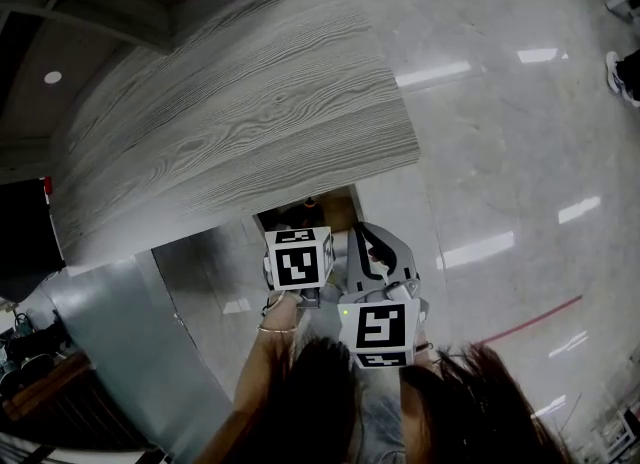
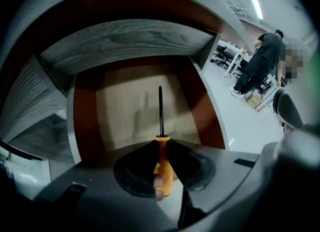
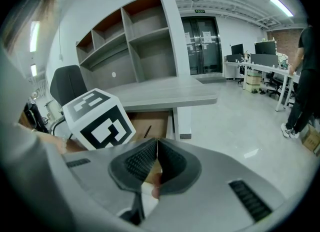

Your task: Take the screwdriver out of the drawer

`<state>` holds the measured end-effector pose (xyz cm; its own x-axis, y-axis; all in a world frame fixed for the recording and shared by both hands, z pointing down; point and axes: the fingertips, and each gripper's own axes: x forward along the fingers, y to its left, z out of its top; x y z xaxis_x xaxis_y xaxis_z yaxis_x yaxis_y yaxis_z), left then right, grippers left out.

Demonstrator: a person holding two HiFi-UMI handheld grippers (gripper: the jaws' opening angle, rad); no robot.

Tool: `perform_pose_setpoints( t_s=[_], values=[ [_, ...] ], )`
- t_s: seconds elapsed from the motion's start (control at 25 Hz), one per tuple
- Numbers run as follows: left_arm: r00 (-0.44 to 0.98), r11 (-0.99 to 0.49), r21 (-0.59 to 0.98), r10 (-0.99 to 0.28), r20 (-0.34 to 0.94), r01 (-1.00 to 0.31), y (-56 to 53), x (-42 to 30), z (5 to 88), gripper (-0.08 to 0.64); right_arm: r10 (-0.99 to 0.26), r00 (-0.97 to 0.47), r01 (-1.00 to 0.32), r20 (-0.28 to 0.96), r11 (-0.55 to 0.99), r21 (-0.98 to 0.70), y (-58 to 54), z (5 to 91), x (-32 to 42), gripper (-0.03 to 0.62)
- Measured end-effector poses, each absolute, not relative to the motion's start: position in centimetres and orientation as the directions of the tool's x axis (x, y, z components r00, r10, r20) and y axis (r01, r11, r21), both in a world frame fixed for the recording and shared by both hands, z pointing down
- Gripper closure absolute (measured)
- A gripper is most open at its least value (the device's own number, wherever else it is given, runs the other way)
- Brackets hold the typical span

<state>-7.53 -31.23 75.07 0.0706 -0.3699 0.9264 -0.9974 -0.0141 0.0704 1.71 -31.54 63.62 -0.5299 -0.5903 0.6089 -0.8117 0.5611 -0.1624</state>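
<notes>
Item: screwdriver [image 2: 163,166], orange handle, thin dark shaft. Location: clamped by the handle in the left hand-held gripper [image 2: 161,148], whose jaws are closed on both sides of it. Orientation: the long axis runs straight ahead along the jaws, with the tip pointing into the open drawer [image 2: 87,111]. The shaft shows against the drawer's pale floor, and whether the tip touches it cannot be told. Setting: the drawer stands pulled out under the grey wood-grain tabletop [image 1: 250,102]. Second tool: the right hand-held gripper [image 3: 157,148] has its jaws pressed together on nothing and sits just beside the left one, facing across the same drawer. Handling note (judgement): the left hand-held gripper already has the screwdriver, so the way out is backward along the shaft's own line, toward the person, and the right one is not needed.
</notes>
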Motion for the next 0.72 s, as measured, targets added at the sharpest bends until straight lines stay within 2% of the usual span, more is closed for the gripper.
perform_pose_setpoints(
  t_s=[0.72],
  values=[
    [0.106, -0.093, 0.082, -0.285, 0.953, -0.992, -29.6, -7.8, 71.7, 0.483, -0.607, -0.525, -0.83, 0.597, 0.52, -0.201, -31.3, 62.3, 1.9, 0.565]
  ],
)
